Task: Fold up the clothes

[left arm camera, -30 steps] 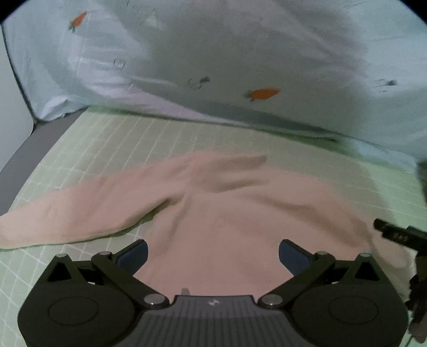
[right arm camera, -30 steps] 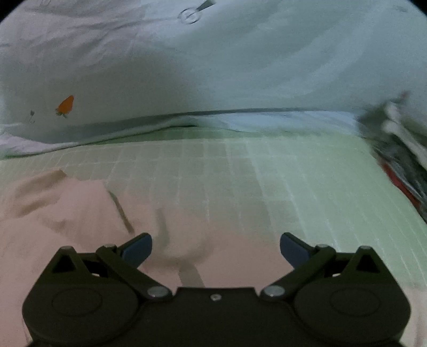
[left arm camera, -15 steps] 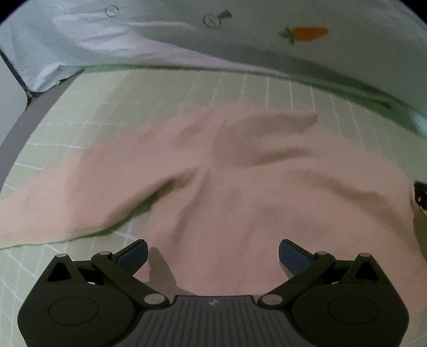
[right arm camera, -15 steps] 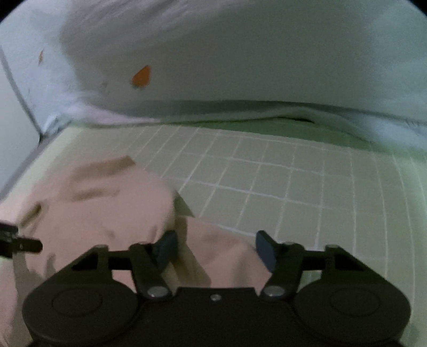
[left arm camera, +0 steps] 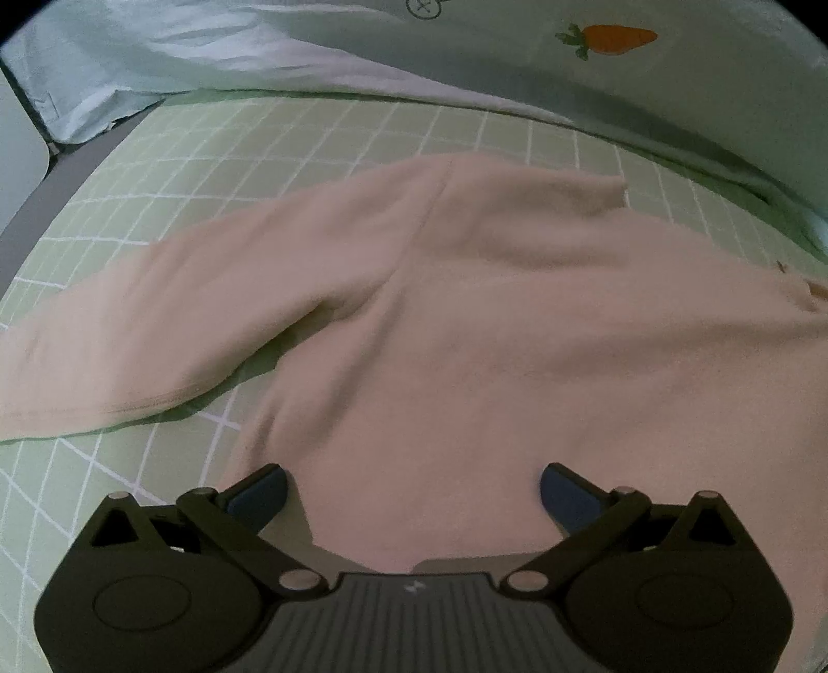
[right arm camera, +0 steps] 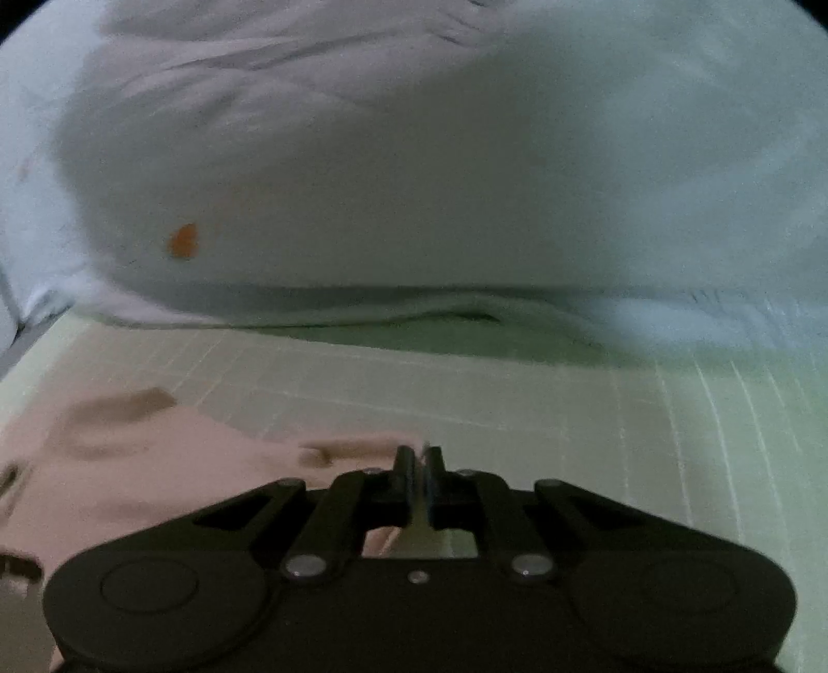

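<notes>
The pink garment (left arm camera: 466, 321) lies spread on the green checked bed sheet (left arm camera: 217, 145), one sleeve (left arm camera: 155, 331) extended to the left. The left tongs (left arm camera: 411, 492) are spread wide above the garment's near hem, gripping nothing. The right tongs (right arm camera: 420, 466) are closed together, pinching an edge of the pink garment (right arm camera: 155, 466) (view blurred). A pale quilt (right arm camera: 414, 181) with carrot print (left arm camera: 610, 39) is bunched along the far side of the bed.
</notes>
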A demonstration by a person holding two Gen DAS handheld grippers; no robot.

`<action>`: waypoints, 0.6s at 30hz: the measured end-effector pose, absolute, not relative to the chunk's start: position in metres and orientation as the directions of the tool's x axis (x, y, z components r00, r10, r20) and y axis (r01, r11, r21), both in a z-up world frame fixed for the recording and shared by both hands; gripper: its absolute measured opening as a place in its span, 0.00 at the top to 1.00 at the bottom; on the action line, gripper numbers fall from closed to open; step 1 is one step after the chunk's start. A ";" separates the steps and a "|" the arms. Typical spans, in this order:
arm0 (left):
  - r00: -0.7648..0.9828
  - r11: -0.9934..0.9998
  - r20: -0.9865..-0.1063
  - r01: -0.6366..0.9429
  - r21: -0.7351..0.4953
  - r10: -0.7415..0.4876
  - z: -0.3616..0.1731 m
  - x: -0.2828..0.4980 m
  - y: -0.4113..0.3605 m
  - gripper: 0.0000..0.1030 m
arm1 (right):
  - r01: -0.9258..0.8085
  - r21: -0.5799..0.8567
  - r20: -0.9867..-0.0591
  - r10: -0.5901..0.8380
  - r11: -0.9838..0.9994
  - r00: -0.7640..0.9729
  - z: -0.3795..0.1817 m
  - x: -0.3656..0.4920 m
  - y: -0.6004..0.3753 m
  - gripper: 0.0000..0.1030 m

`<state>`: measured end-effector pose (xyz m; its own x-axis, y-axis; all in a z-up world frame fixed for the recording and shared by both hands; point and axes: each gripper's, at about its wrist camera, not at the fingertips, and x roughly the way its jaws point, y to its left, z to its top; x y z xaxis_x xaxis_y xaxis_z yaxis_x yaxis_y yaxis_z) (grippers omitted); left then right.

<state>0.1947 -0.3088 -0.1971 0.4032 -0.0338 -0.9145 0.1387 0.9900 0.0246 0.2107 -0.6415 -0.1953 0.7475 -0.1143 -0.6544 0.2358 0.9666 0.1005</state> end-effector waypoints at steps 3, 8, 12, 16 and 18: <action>0.394 0.990 -0.919 0.139 0.024 -0.033 -0.196 0.197 -0.309 0.00 | 0.273 0.057 -0.711 -0.153 0.960 0.686 -0.213 0.216 -0.636 0.93; 0.386 0.992 -0.922 0.126 0.032 -0.019 -0.189 0.193 -0.304 0.00 | 0.427 0.035 -0.689 -0.288 0.903 0.665 -0.203 0.201 -0.633 0.43; 0.390 0.992 -0.920 0.122 0.022 -0.028 -0.181 0.184 -0.297 0.00 | 0.394 0.069 -0.666 -0.252 0.916 0.702 -0.188 0.188 -0.630 0.43; 0.380 0.994 -0.925 0.107 0.017 -0.025 -0.182 0.183 -0.293 0.00 | 0.256 0.031 -0.641 -0.177 0.966 0.746 -0.176 0.202 -0.620 0.51; 0.376 0.995 -0.926 0.100 0.017 -0.022 -0.184 0.185 -0.292 0.00 | 0.176 0.031 -0.645 -0.115 0.984 0.755 -0.176 0.216 -0.615 0.60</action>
